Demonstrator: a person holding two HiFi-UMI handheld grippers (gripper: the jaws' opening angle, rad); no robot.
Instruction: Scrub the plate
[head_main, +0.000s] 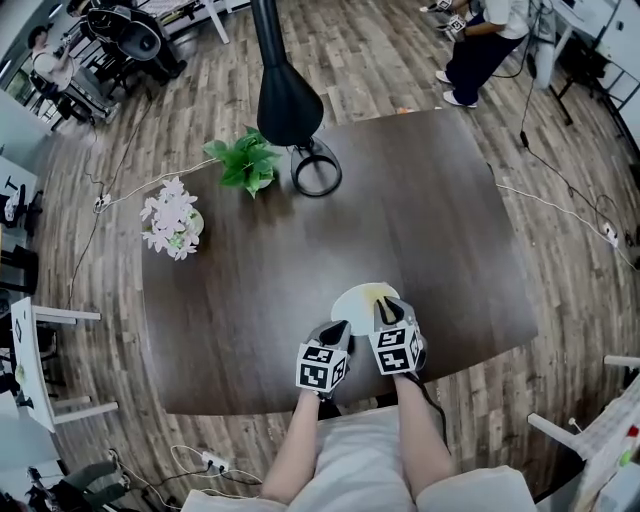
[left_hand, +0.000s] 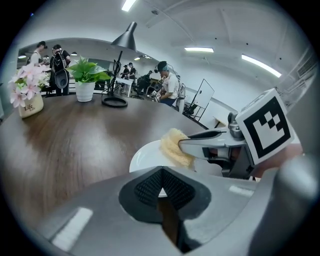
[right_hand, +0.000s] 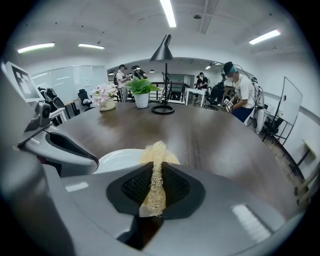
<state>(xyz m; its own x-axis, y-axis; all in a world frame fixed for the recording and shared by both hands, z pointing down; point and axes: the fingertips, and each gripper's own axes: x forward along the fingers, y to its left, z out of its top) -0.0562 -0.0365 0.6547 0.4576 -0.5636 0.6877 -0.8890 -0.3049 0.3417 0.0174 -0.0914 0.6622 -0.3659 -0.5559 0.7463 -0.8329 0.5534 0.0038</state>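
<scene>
Here the right gripper (right_hand: 156, 170) is pinching a yellow scrubber (right_hand: 156, 151) over the white plate (head_main: 352, 300) near the worktop's (head_main: 420, 200) front edge. The left gripper (head_main: 343, 326), jaws pressed together, is sitting at the plate's left rim.

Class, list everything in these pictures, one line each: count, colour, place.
table: 1, dark brown, mid-floor
plate: 1, white, table's near edge
loofah scrubber: 1, pale yellow, clamped above plate
potted plant: 1, green, table's far side
flower pot: 1, pink-white blooms, table's far left
lamp: 1, black, ring base on table's far side
bystanders: at least 2, beyond table
left gripper: 1, grey, jaws together, beside plate
right gripper: 1, grey, shut on loofah scrubber
forearms: 2, unsleeved, behind grippers
</scene>
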